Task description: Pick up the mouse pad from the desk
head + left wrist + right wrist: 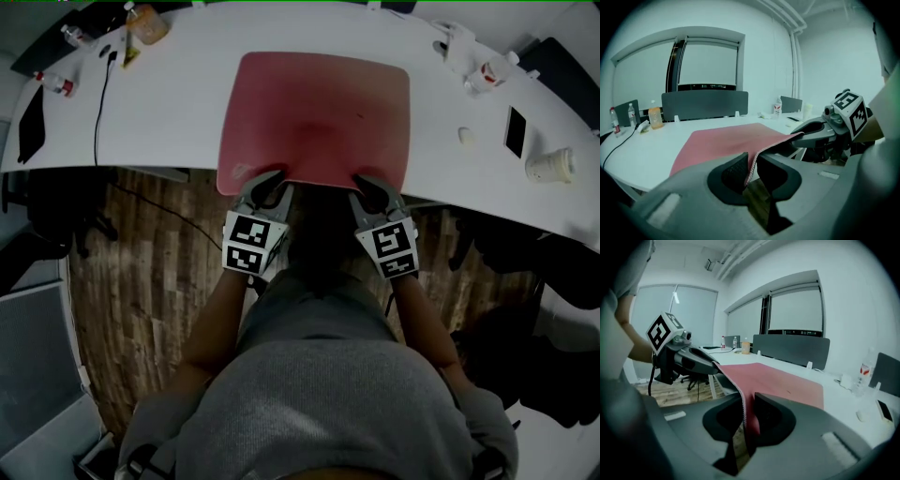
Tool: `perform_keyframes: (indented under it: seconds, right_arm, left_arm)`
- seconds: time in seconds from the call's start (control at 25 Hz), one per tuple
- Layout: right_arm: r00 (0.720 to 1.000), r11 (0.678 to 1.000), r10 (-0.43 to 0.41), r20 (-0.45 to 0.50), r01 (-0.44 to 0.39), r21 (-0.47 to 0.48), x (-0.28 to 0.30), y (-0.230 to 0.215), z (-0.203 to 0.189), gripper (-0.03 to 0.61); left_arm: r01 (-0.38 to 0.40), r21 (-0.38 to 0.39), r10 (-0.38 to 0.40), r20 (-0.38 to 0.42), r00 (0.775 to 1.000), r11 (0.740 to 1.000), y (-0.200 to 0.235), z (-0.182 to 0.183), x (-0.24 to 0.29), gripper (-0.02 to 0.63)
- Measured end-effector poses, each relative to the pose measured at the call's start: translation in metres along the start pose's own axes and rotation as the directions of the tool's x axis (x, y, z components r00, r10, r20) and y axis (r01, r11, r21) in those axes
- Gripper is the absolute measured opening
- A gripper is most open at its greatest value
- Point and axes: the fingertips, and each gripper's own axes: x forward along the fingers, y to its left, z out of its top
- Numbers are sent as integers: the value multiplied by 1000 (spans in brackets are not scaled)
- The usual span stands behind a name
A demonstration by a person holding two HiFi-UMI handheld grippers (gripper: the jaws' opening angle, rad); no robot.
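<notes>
Left gripper (267, 180) and right gripper (373, 184) each pinch the near edge of the red mouse pad (319, 112), in the middle of the white desk (178, 112). Only the gripper views show its stitched rim squeezed between the pads. From above, the pad reaches the desk's near edge. A black cable (97, 103) and a paper cup (549, 166) lie well apart from it.

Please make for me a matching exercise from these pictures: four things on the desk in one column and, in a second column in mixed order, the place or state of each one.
Things:
1. mouse pad
2. white cup
3. black cable
4. orange bottle

Places or states:
A. stands at the far edge of the desk, on its left side
B. at the right end of the desk
C. near edge clamped by the left gripper and the right gripper
D. runs from far to near across the left part

Pairs: 1-C, 2-B, 3-D, 4-A
</notes>
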Motion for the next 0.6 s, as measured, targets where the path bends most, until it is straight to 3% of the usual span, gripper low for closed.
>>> perform_keyframes:
  seconds: [0.2, 0.6]
  right_arm:
    - [999, 996, 9, 34, -12, 87, -13, -3, 4, 49]
    - [992, 970, 62, 114, -86, 226, -31, -1, 11, 51]
  left_arm:
    - [14, -126, -8, 42, 999, 992, -11, 6, -9, 60]
    - [-15, -221, 43, 123, 992, 975, -23, 17, -22, 61]
